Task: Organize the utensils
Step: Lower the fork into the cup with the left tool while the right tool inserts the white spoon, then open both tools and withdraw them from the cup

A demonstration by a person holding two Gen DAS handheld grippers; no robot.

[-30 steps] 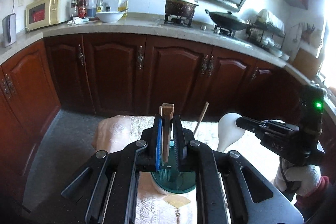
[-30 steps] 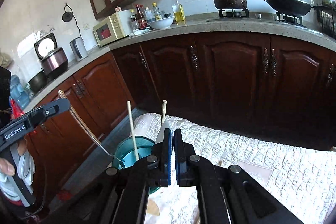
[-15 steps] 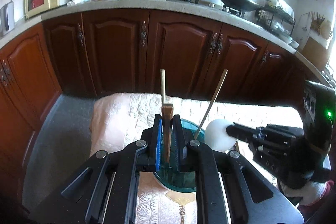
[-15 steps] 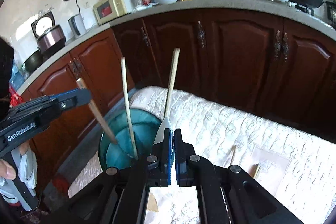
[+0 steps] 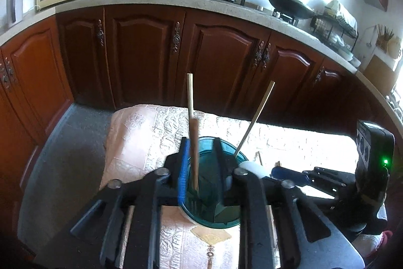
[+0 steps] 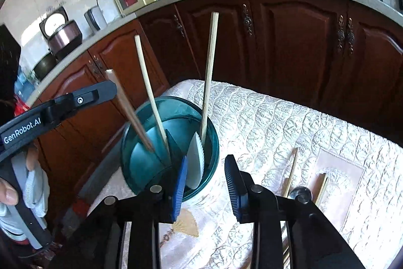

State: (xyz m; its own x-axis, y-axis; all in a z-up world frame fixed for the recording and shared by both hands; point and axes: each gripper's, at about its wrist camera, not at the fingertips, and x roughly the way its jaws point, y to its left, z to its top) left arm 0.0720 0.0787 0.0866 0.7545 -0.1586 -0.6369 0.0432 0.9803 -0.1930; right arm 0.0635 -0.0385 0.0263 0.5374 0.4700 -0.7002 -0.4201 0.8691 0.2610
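A teal cup [image 5: 228,214] stands on the quilted cloth, straight below both grippers. My left gripper [image 5: 201,159] hangs over its rim with the jaws opening. A brown-handled fork [image 5: 194,143] stands loose between them, tines down in the cup. My right gripper [image 6: 207,183] is beside the cup [image 6: 131,143], its jaws opening with nothing between them. The white spoon [image 6: 195,163] leans inside the cup just ahead of its left finger. Two pale chopsticks [image 6: 209,67] [image 6: 149,85] stick up out of the cup.
The cream cloth [image 6: 277,122] covers a small table. Loose on it at the right lie a chopstick [image 6: 291,172], a wooden piece [image 6: 322,184] and a round metal end [image 6: 299,192]. Dark cabinets [image 5: 141,54] stand behind, grey floor to the left.
Both grippers came down over the cup and their jaws parted. The fork and the white spoon, gripped before, now rest in the cup.
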